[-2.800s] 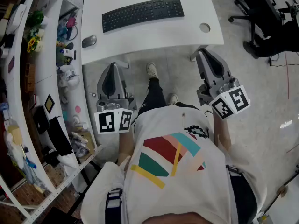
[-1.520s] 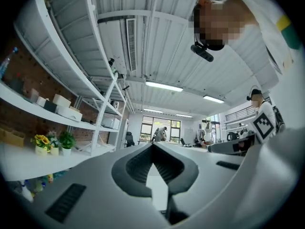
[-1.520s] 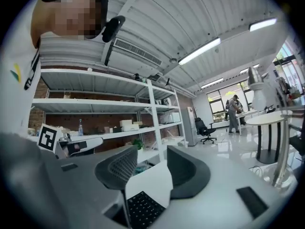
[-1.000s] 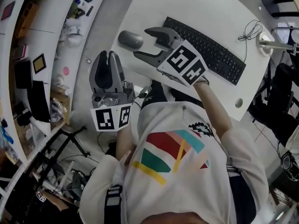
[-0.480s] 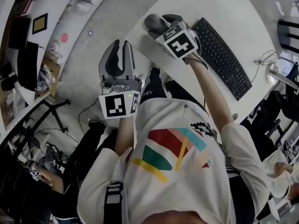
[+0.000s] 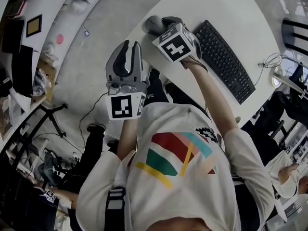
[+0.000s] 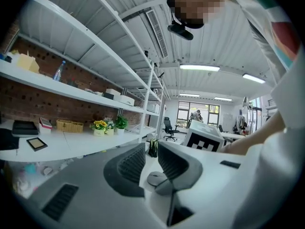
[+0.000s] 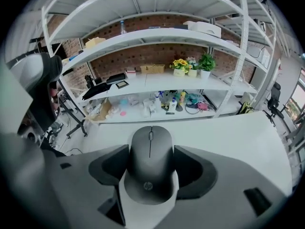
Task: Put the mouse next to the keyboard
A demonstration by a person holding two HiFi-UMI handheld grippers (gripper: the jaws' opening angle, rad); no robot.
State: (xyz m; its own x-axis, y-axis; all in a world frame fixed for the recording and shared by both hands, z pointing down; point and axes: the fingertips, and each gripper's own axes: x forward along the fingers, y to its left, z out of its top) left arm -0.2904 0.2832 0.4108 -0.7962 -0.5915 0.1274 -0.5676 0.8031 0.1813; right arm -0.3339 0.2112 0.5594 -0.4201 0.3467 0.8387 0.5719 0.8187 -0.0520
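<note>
A grey mouse [image 6: 153, 24] lies at the near left corner of the white desk [image 6: 226, 13], left of the black keyboard [image 6: 225, 59]. My right gripper [image 6: 162, 24] reaches over the desk edge and is shut on the mouse. In the right gripper view the mouse [image 8: 150, 171] fills the space between both dark pads [image 8: 195, 168] and rests on the desk. My left gripper [image 6: 132, 44] hangs over the floor beside the desk. It is open by a narrow gap and holds nothing. In the left gripper view, the left gripper [image 7: 151, 151] points at the desk corner.
White shelves [image 8: 157, 87] with plants, boxes and small items stand beyond the desk's left end. A cable [image 6: 269, 61] trails off the keyboard's far end. Other people stand at the lower left [image 6: 53, 177] and lower right [image 6: 288, 172].
My right gripper swung from beside my body to the desk corner and closed round the mouse. The left gripper rose slightly. The head view turned, so the desk now runs diagonally.
</note>
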